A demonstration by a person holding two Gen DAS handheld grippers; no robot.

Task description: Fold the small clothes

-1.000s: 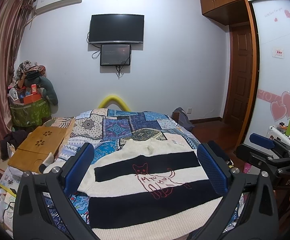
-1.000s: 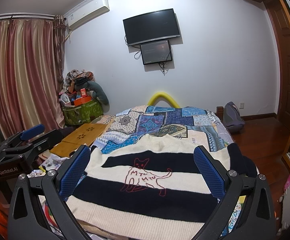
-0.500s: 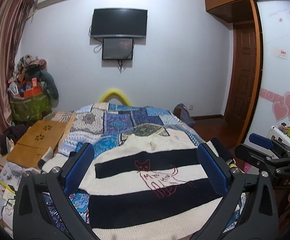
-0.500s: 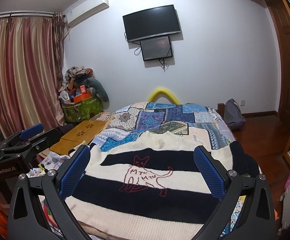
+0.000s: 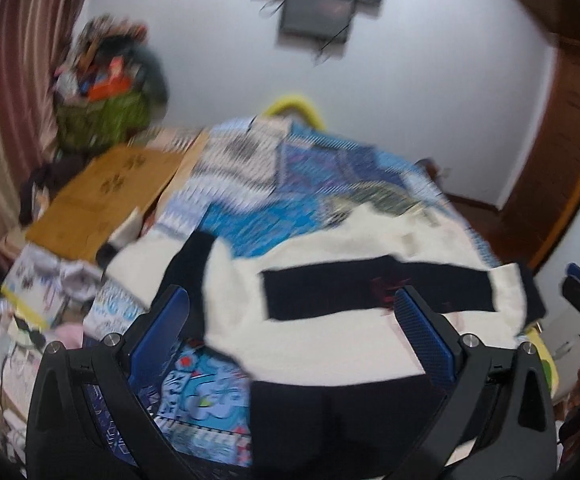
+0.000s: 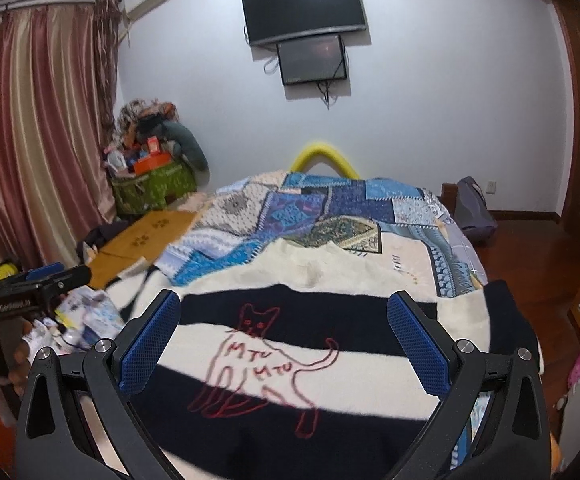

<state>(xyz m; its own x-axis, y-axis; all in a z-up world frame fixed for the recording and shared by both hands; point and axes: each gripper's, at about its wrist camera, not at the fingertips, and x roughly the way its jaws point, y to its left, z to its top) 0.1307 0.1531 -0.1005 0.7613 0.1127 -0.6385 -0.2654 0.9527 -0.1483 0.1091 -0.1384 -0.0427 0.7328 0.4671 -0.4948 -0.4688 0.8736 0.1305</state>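
Both sets of jaws stand wide apart and hold nothing. The left gripper [image 5: 290, 332] hovers over the left side of one cream-and-black striped sweater [image 5: 329, 332], whose left sleeve [image 5: 186, 264] lies between and ahead of its fingers; this view is blurred. The right gripper [image 6: 286, 340] frames the sweater's red cat outline [image 6: 266, 364] between its blue pads [image 6: 148, 344]. The sweater lies flat on a patchwork bedspread [image 6: 329, 208]. Beside the bed stands one green basket [image 6: 154, 188] heaped with clothes and an orange box [image 6: 152, 163]. Two screens [image 6: 303, 8] hang on the wall.
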